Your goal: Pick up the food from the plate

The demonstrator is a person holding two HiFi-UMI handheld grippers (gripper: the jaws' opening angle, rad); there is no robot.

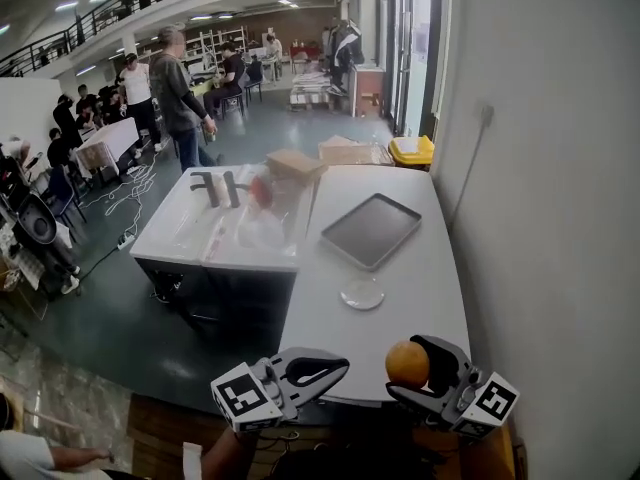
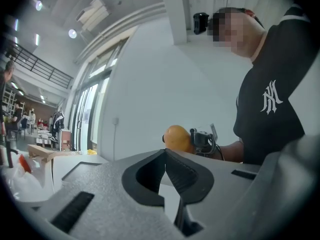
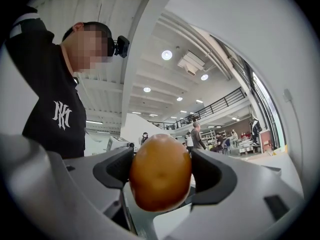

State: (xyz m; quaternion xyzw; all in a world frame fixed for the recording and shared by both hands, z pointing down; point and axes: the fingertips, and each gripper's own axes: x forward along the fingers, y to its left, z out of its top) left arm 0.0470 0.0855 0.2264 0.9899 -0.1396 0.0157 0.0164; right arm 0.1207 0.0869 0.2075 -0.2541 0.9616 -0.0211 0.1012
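The right hand-held gripper [image 3: 161,170] is clamped on the food [image 1: 406,364], a smooth, egg-shaped, orange-brown piece. It is held in the air over the near edge of the white worktop [image 1: 430,278]. The left hand-held gripper [image 1: 328,369] hangs just beside it, its jaws pressed together with nothing between them. Farther along the worktop lies a small clear plate [image 1: 361,292], well apart from the food, and behind it a dark tray [image 1: 371,230].
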